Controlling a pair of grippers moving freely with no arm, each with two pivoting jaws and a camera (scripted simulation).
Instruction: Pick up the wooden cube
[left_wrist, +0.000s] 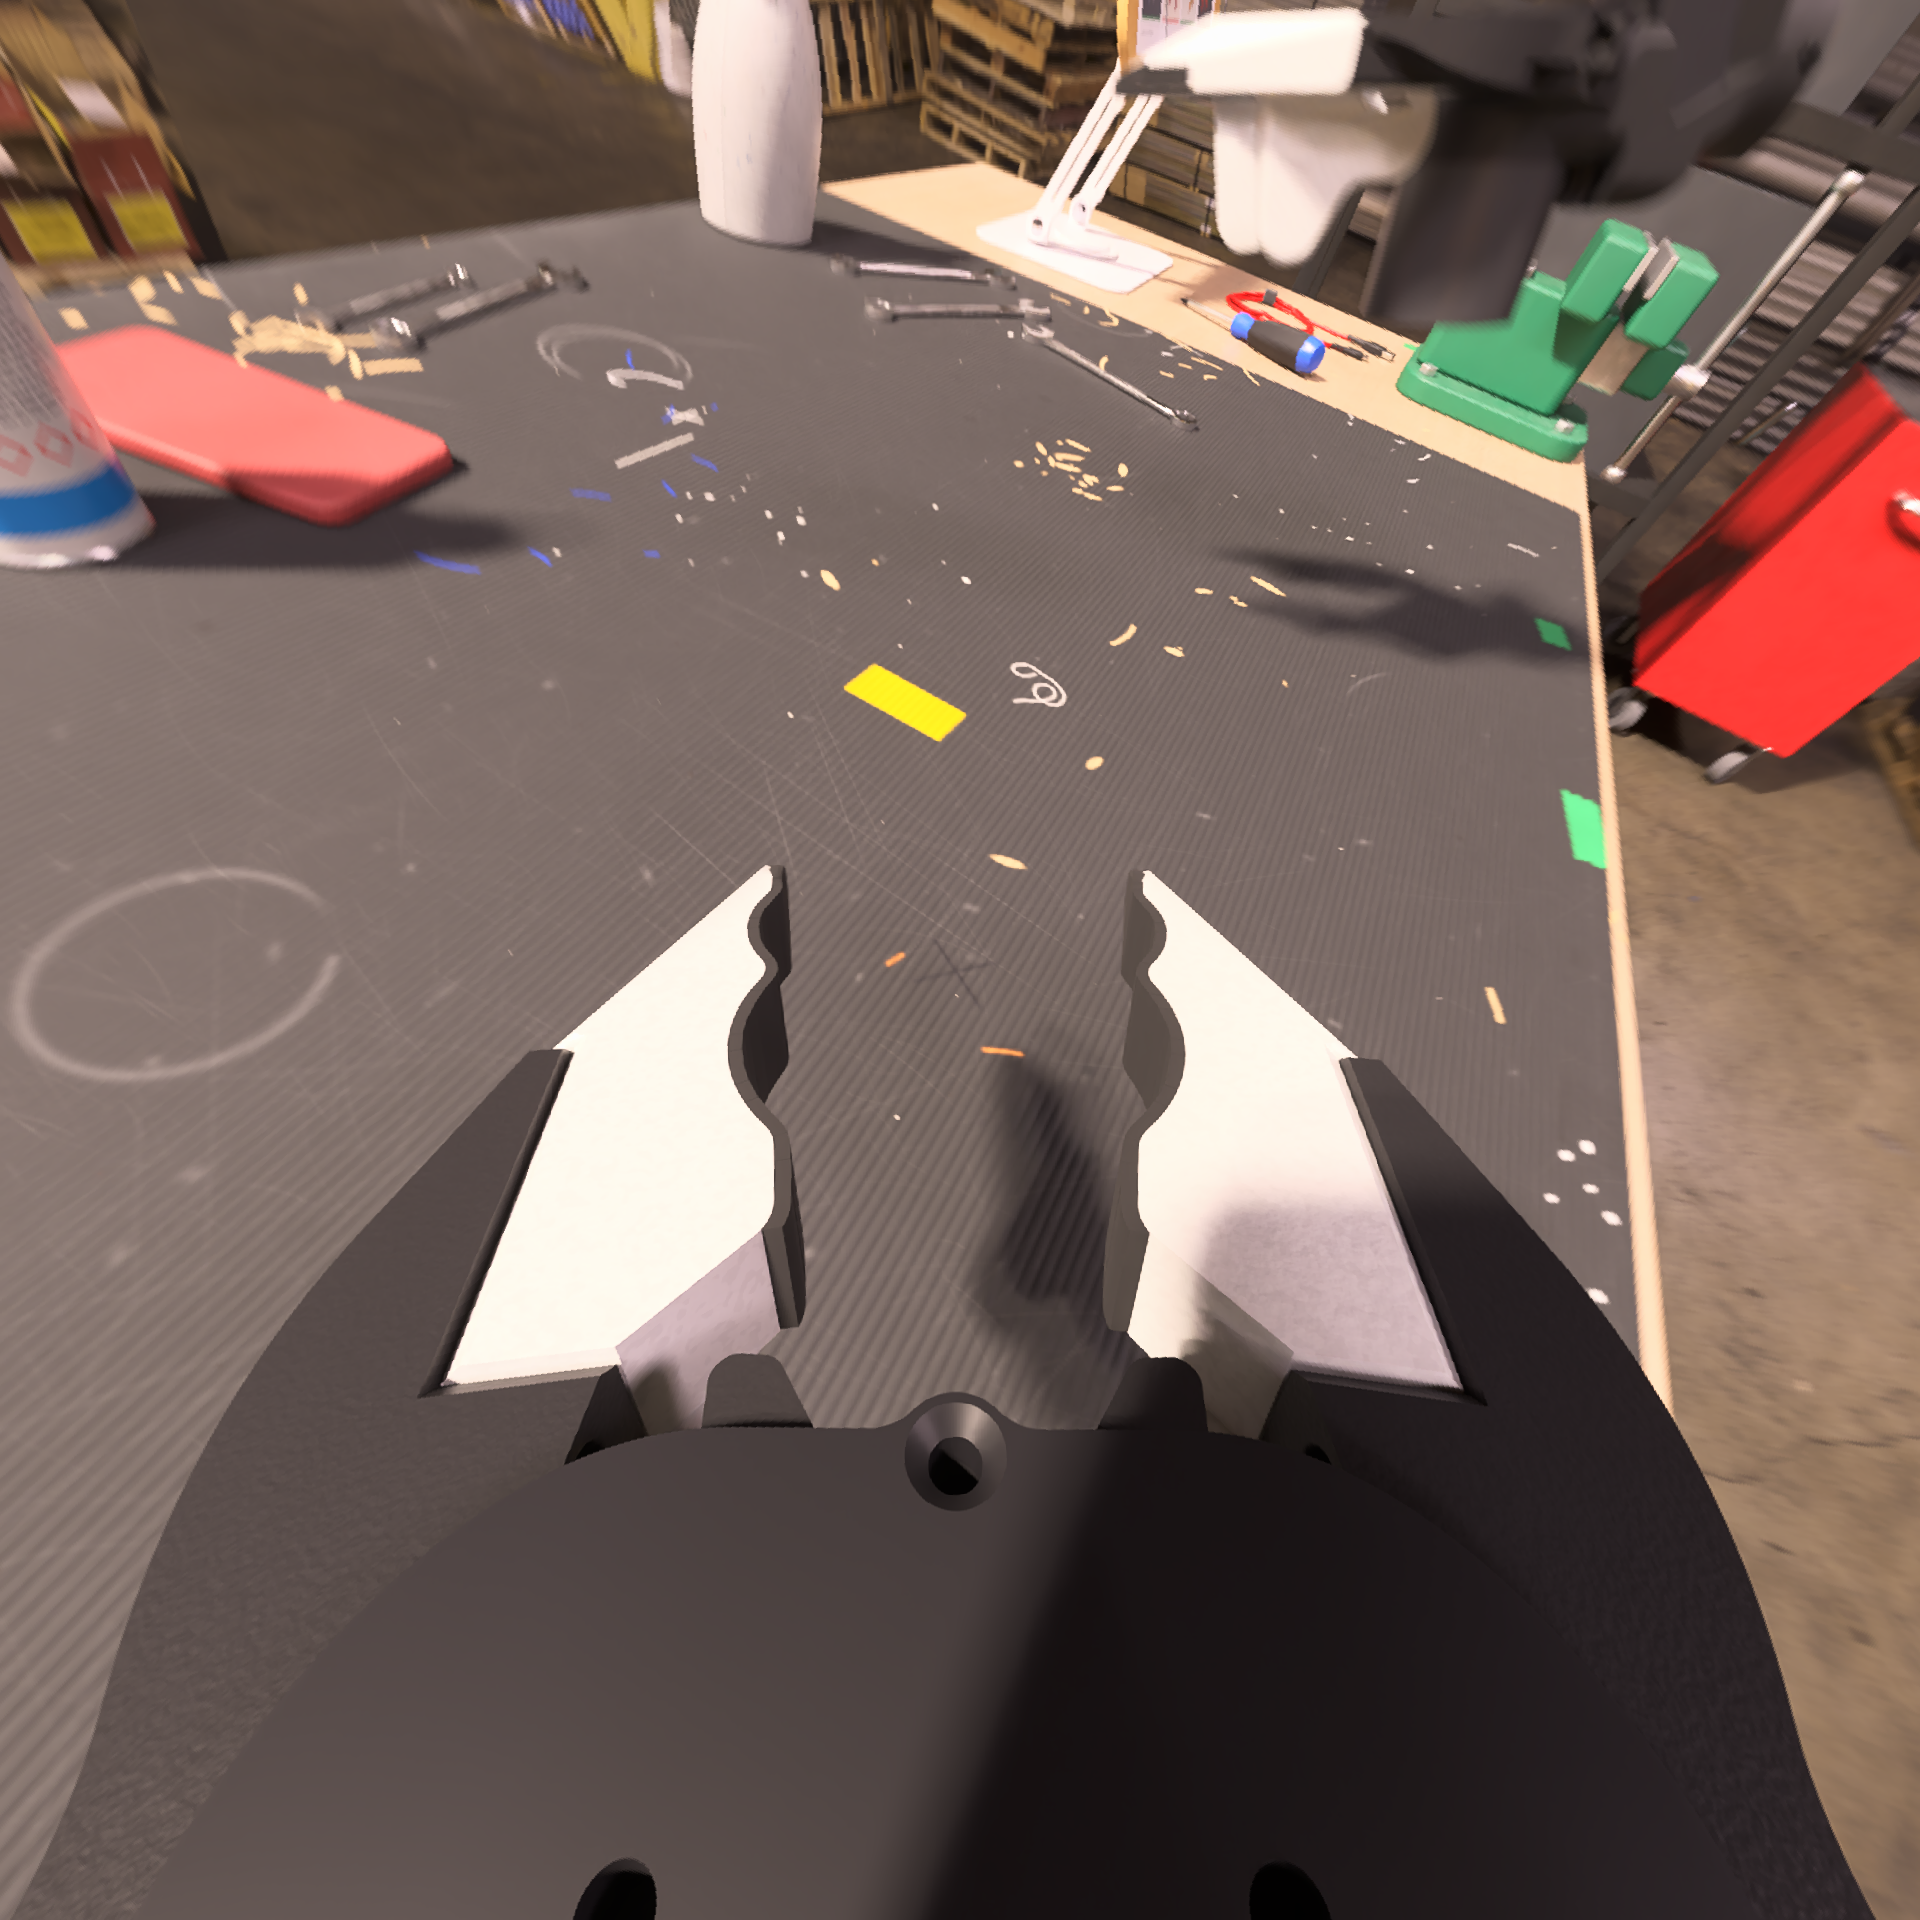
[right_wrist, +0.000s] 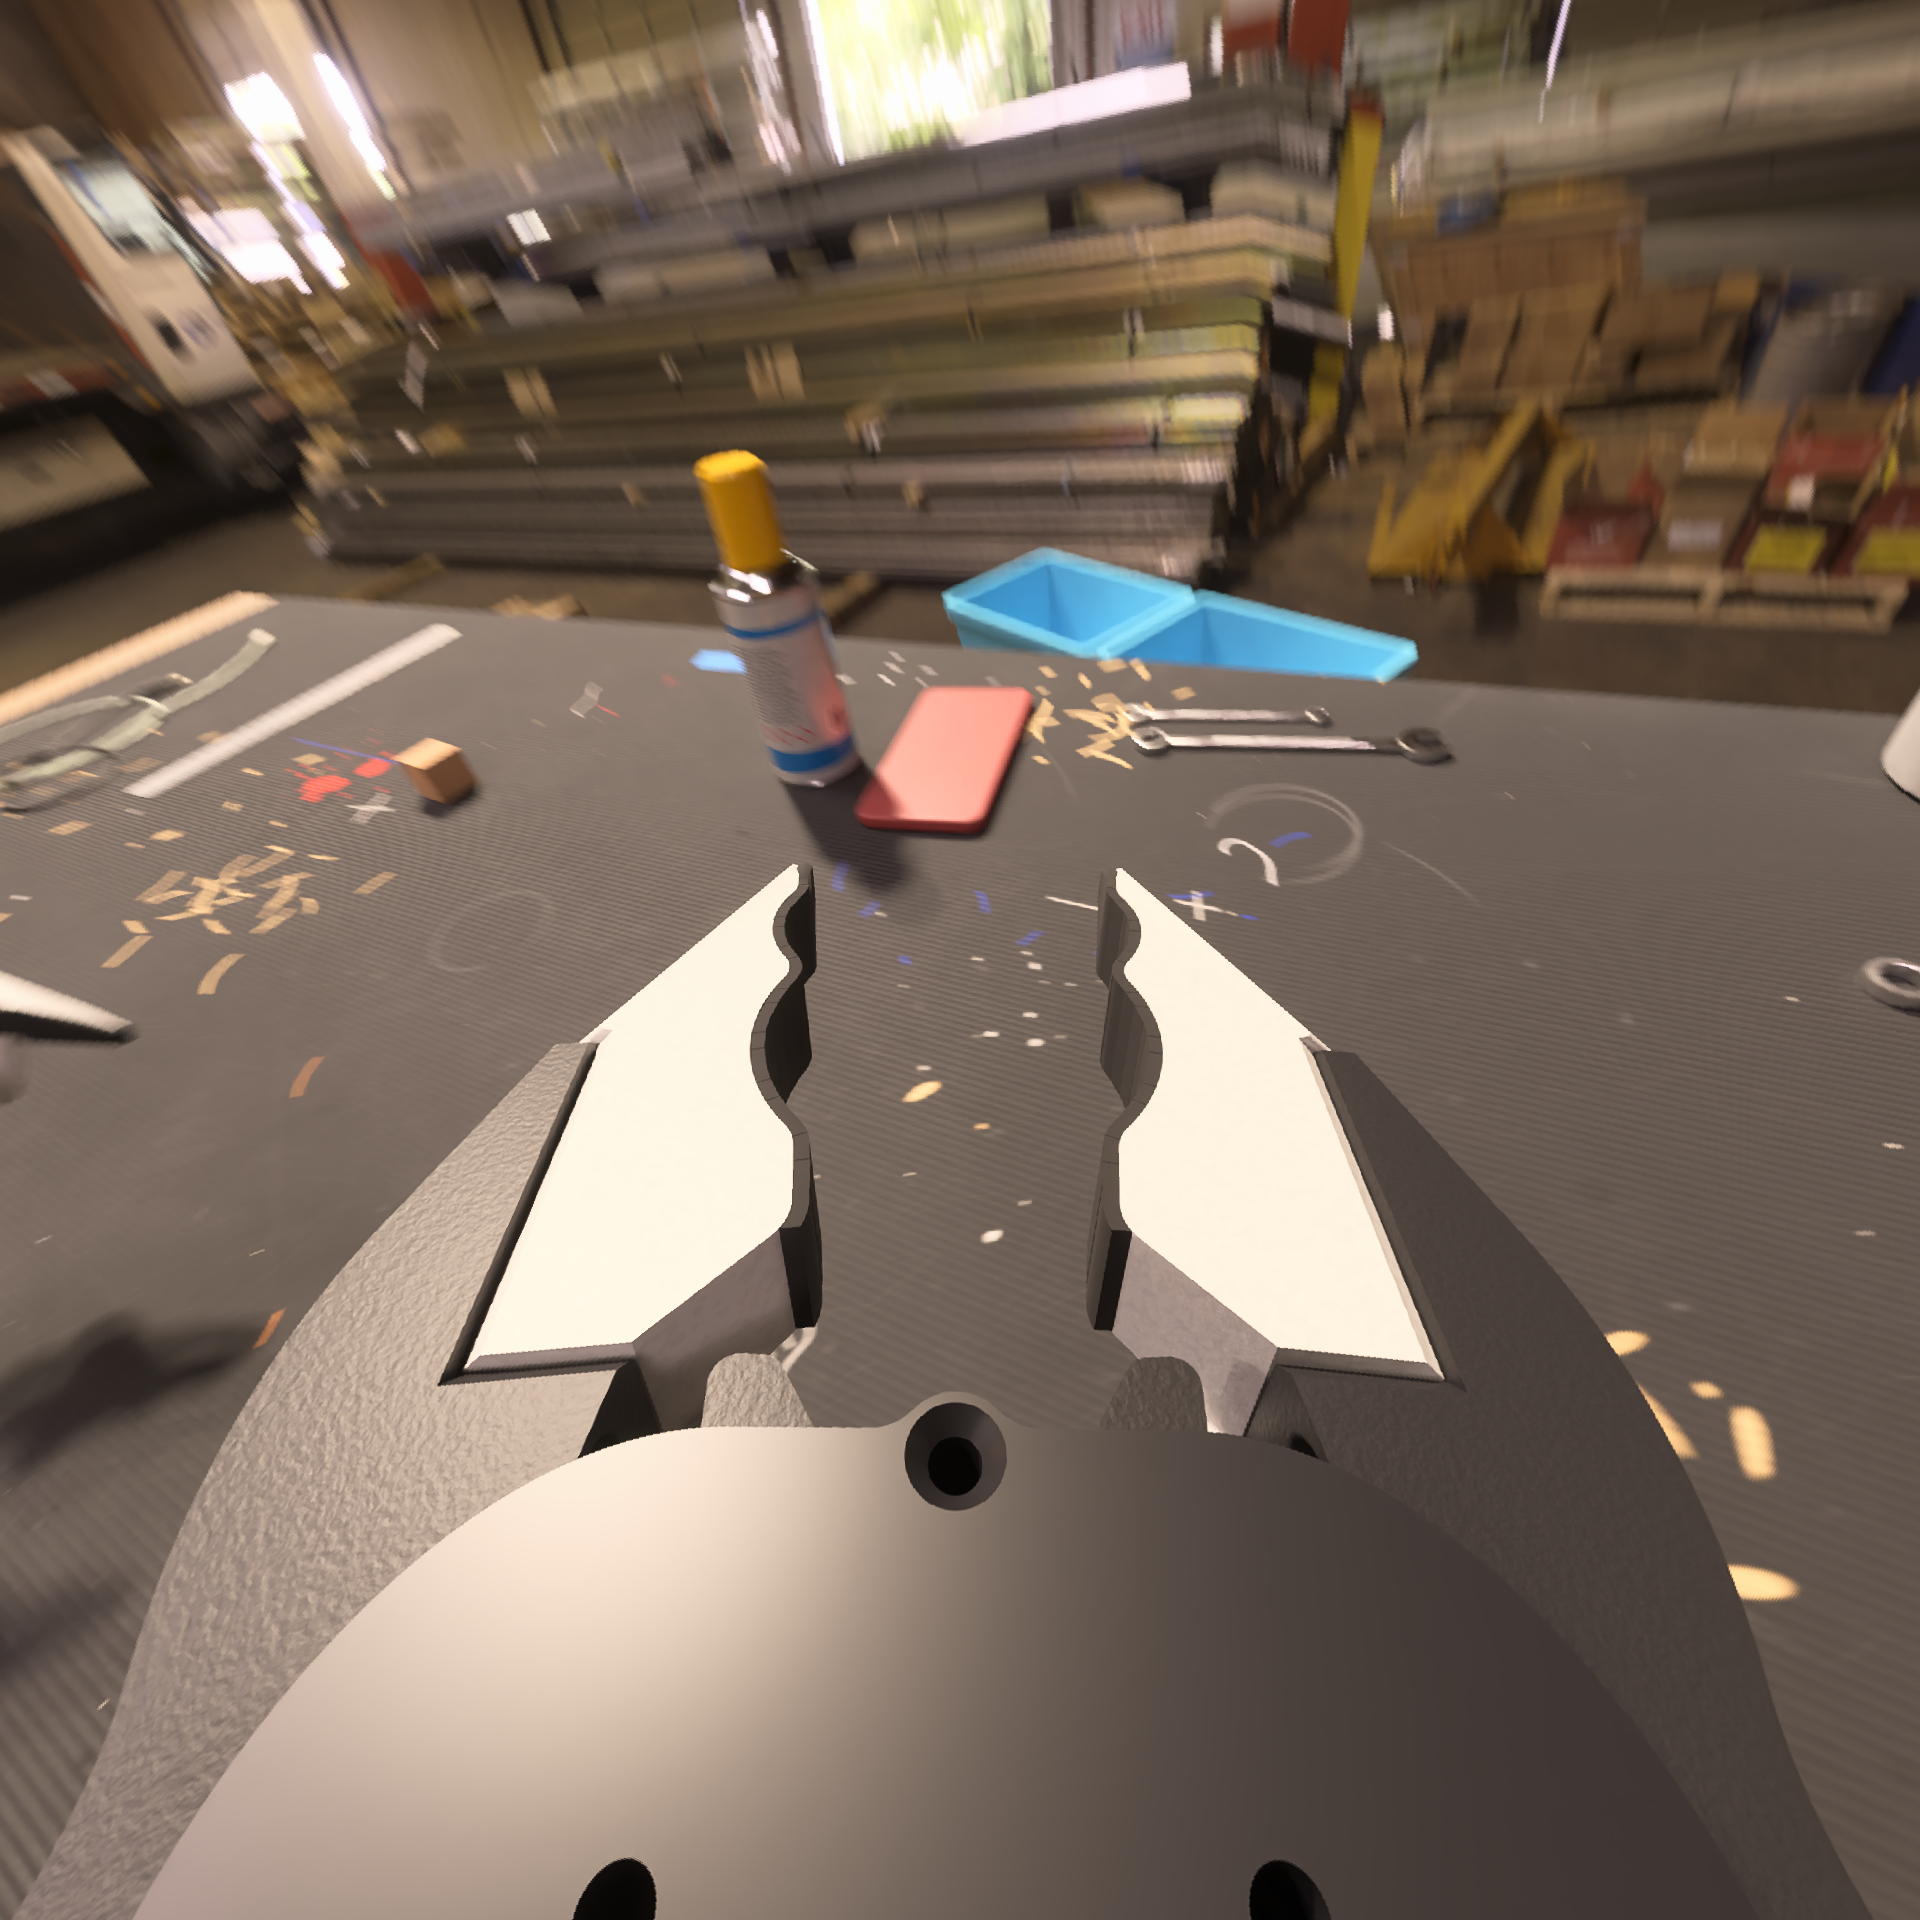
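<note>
The small wooden cube (right_wrist: 437, 769) lies on the dark mat in the right wrist view, far ahead and to the left of my right gripper (right_wrist: 954, 883). The right gripper is open and empty, above the mat. The cube does not show in the left wrist view. My left gripper (left_wrist: 958, 883) is open and empty above the mat. The right gripper also shows in the left wrist view (left_wrist: 1288, 135), high at the top right. A white fingertip (right_wrist: 62, 1013) of the left gripper shows at the left edge of the right wrist view.
A spray can (right_wrist: 774, 644), a red flat case (right_wrist: 948, 758), two wrenches (right_wrist: 1288, 732) and a blue bin (right_wrist: 1174, 618) lie ahead of the right gripper. A green vise (left_wrist: 1548, 332), a white vase (left_wrist: 756, 114), a screwdriver (left_wrist: 1280, 343) and the table edge (left_wrist: 1621, 935) lie near the left gripper.
</note>
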